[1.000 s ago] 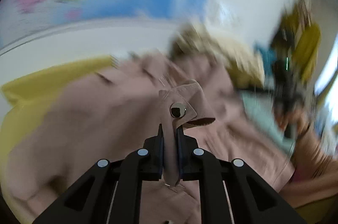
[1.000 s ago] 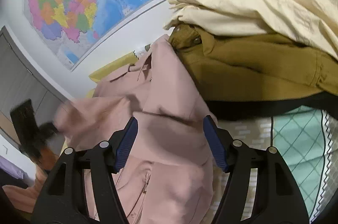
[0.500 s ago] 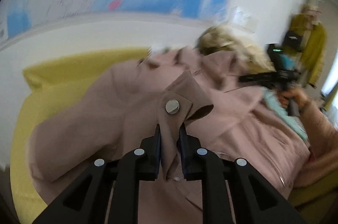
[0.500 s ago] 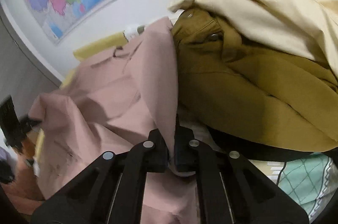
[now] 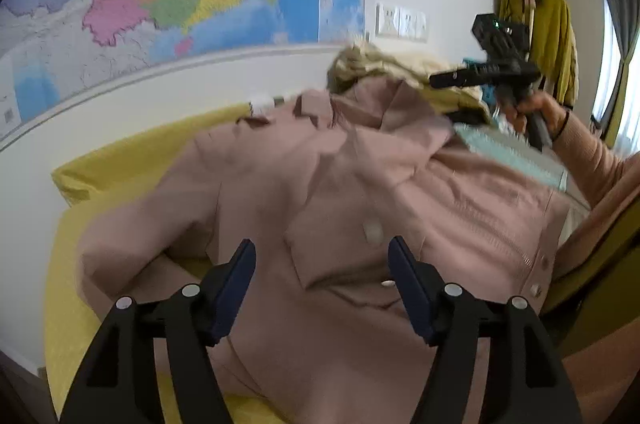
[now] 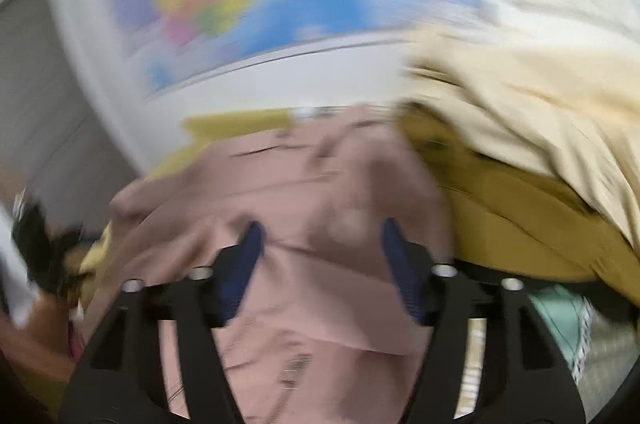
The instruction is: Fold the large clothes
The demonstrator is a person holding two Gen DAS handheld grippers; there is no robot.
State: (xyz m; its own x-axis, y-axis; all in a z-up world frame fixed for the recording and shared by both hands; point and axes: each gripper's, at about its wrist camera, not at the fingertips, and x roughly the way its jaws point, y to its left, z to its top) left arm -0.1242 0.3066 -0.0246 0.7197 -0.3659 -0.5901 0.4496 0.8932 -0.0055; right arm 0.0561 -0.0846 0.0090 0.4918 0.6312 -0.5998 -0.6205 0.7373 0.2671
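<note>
Both the left gripper [image 5: 322,278] and the right gripper [image 6: 320,264] stood with fingers spread wide, gripping nothing. Below them, the pink jacket [image 5: 360,208] lay on the yellow sheet [image 5: 132,160].

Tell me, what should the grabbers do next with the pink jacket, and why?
Probably bring the left gripper down to pinch the loose sleeve at the jacket's left edge. Both grippers, left and right, are open and hold nothing, and the jacket lies spread but rumpled on the yellow sheet, not folded yet.

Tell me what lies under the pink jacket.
The pink jacket lies on a yellow sheet, visible along its left side and far edge. Whatever is beneath the jacket's middle is covered.
</note>
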